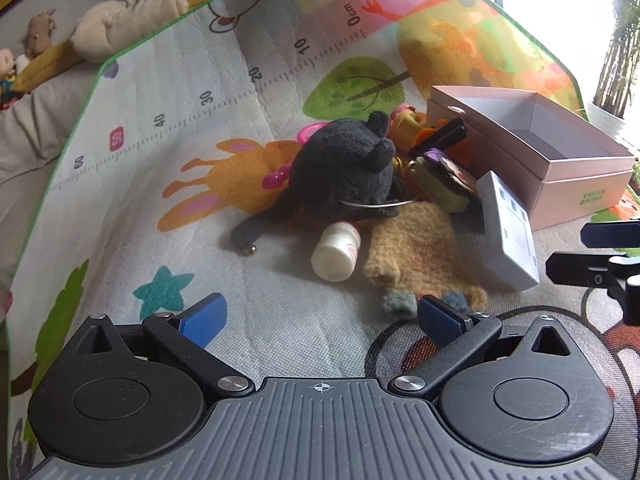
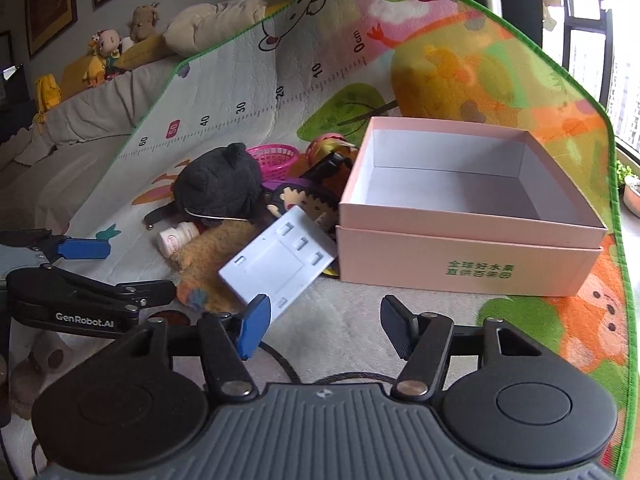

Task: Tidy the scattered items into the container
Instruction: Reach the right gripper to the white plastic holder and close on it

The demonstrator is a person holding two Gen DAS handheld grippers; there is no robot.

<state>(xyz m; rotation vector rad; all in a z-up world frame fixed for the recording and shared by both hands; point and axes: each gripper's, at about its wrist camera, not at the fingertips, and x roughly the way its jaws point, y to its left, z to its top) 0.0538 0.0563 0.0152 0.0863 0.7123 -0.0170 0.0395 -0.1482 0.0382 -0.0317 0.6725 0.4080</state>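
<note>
Pink box (image 2: pixel 460 256) (unfilled) | toys heaped beside | both jaws apart

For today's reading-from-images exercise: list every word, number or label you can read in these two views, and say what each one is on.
"0cm", "10", "20", "30", "40", "50", "60": ruler printed on the colourful cartoon play mat.
"GenRobot.AI": black body of the left gripper.
Green characters on the pink cardboard box: too blurred to read.
Red label on the small white plastic bottle: too small to read.
</note>
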